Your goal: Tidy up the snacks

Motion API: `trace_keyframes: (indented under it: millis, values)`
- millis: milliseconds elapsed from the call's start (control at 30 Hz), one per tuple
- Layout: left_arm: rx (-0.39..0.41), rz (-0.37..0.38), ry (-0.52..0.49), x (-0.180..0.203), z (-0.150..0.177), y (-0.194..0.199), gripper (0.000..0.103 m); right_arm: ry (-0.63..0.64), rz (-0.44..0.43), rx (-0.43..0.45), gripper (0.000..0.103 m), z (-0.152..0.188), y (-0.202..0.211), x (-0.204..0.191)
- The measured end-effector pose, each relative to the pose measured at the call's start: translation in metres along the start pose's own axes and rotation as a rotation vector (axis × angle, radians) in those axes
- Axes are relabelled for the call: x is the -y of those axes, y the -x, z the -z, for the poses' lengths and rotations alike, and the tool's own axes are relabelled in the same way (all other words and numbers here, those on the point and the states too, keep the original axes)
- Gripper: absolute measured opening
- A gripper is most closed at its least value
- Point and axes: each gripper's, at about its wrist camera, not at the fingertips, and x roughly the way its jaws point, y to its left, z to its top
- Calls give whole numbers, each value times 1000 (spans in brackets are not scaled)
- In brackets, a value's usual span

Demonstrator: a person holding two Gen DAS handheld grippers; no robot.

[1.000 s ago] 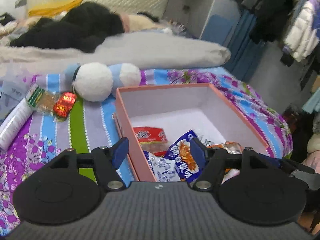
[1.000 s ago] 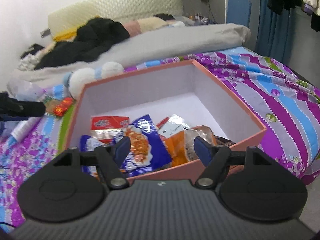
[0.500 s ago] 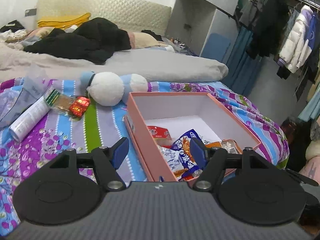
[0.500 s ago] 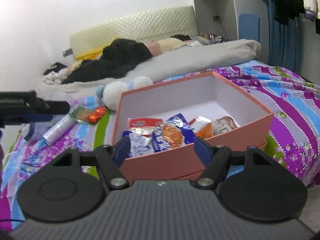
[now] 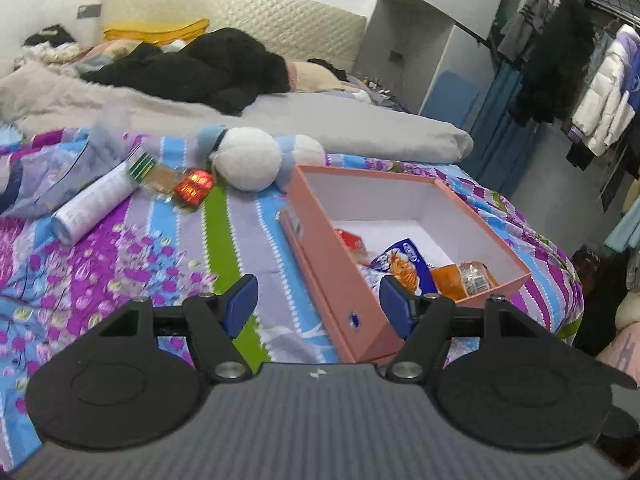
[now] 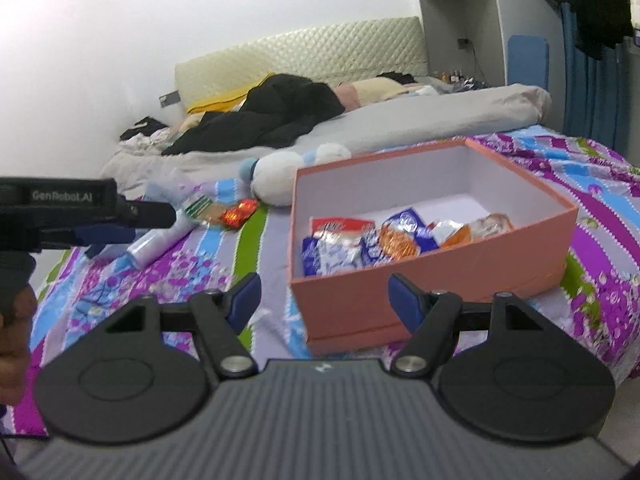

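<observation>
A pink box (image 5: 332, 280) (image 6: 440, 276) sits on the striped bedspread and holds several snack packets, among them a blue one (image 5: 400, 264) (image 6: 404, 228) and an orange one (image 5: 452, 282). A red snack (image 5: 194, 186) (image 6: 239, 212) and a green-ended cracker pack (image 5: 154, 174) lie loose to the left of the box. My left gripper (image 5: 318, 304) is open and empty, pulled back from the box's near left corner; it also shows at the left of the right wrist view (image 6: 108, 232). My right gripper (image 6: 324, 300) is open and empty in front of the box.
A white and blue plush toy (image 5: 256, 160) lies behind the box. A white tube (image 5: 94, 204) and a clear bag (image 5: 60, 168) lie at the left. Grey bedding and black clothes (image 5: 208, 68) fill the back. Hanging clothes (image 5: 600, 80) stand at the right.
Both grippers have pulled back and up from the box, so more of the bed shows. Both stay open and empty. The box and snacks have not moved.
</observation>
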Motion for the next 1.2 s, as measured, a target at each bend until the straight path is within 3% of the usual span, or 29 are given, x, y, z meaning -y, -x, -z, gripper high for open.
trace_keyframes:
  millis: [333,600,833,867,900,1067,1200]
  values:
    - [-1,-85,123,-43,25,26,72,43,-55,-36,73,11,-1,-27]
    - [1,-100,186,-70,18,14,73,103,-103,-45,73,5,-12,-45]
    - [52,-88,339,-113,4,0,76,132,-155,-55,75,-4,-33,-61]
    - [63,-102,343,-120,1,-5,76,139,-164,-55,85,-6,-38,-64]
    - [71,-112,348,-127,-3,-9,76,148,-176,-53,89,-7,-44,-68]
    - [83,-94,413,-170,-27,-49,76,183,-235,-71,89,-16,-85,-89]
    - [56,-76,480,-208,-43,-105,76,200,-236,-86,89,-26,-139,-107]
